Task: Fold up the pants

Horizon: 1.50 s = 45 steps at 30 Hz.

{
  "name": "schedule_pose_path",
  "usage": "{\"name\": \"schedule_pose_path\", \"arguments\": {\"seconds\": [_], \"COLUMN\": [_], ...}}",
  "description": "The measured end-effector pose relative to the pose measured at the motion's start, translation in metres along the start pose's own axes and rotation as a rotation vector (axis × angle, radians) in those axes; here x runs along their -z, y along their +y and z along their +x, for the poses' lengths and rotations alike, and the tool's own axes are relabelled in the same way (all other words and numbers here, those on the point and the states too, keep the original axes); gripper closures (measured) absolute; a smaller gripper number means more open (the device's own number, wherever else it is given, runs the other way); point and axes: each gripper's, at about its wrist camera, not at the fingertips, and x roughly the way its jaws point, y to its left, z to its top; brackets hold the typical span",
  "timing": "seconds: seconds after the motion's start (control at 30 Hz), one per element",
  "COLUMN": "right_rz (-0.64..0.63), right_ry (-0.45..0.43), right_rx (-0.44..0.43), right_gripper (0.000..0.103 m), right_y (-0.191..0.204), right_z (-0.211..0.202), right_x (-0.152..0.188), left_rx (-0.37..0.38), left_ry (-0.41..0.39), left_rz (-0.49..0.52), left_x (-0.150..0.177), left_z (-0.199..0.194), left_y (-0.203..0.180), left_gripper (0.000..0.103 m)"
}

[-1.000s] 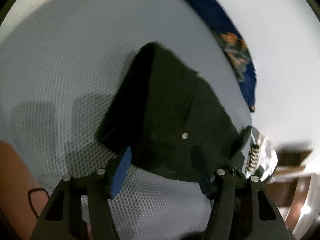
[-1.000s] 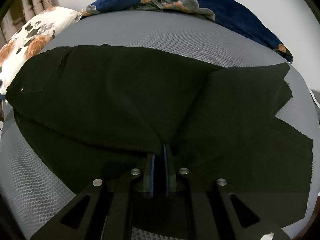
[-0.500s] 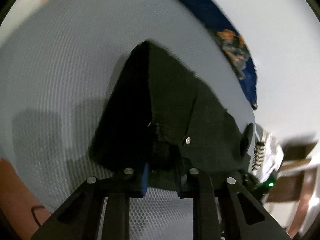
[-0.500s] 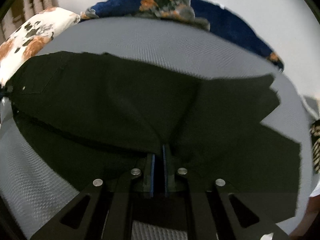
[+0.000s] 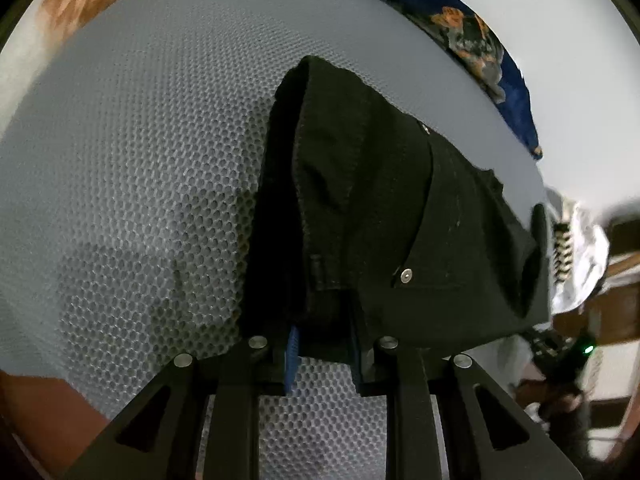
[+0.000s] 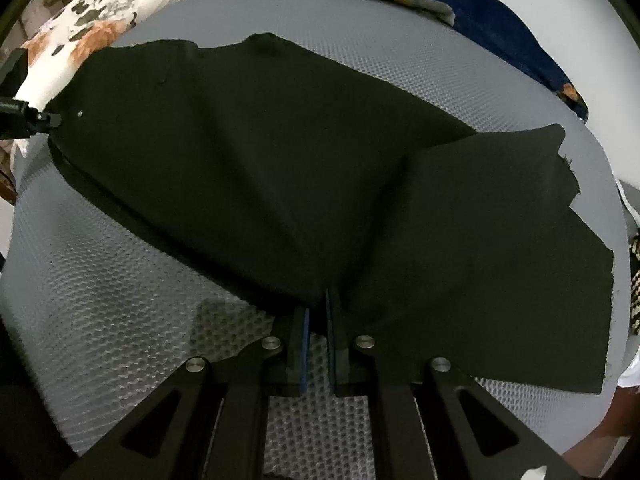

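Left gripper [image 5: 324,340] pinching the pants [image 6: 304,168] at the waistband, right gripper [image 6: 317,320] clamped mid-leg. Lifted off the bed [image 6: 120,304], long axis running leftward, hems lying right.

Black angular jaws, blue inner pads [image 5: 292,354], silver screws [image 6: 270,342], triangular cutouts

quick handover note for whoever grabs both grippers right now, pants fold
Left gripper: shut on the waistband end of the black pants, near the metal rivet.
Right gripper: shut on a fold of the pants mid-length, legs fanning out to its right.
Pants are held up off the grey mesh mattress, one layer draped over another.
Done: both ends gripped, cloth raised.
Left: probably bring the halves together, lay flat, release.
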Motion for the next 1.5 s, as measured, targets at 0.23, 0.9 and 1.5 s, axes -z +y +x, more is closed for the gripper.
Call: {"name": "schedule_pose_path", "arguments": {"seconds": [0.23,0.9,1.5], "right_rz": [0.094,0.171,0.220], "right_ry": [0.001,-0.091,-0.115], "right_rx": [-0.064,-0.077,-0.152], "right_gripper": [0.095,0.075,0.071], "right_y": [-0.014,-0.029,-0.042], "right_z": [0.008,-0.010,-0.016], "right_x": [-0.005,-0.005,-0.013], "left_rx": [-0.103,0.058,0.038], "left_ry": [-0.005,-0.037,0.000], "left_rz": [0.047,0.688,0.850], "left_x": [-0.001,0.063,0.085], "left_z": [-0.005,0.034,0.142], "left_y": [-0.016,-0.223,-0.318], "left_gripper": [0.058,0.051,0.092]}}
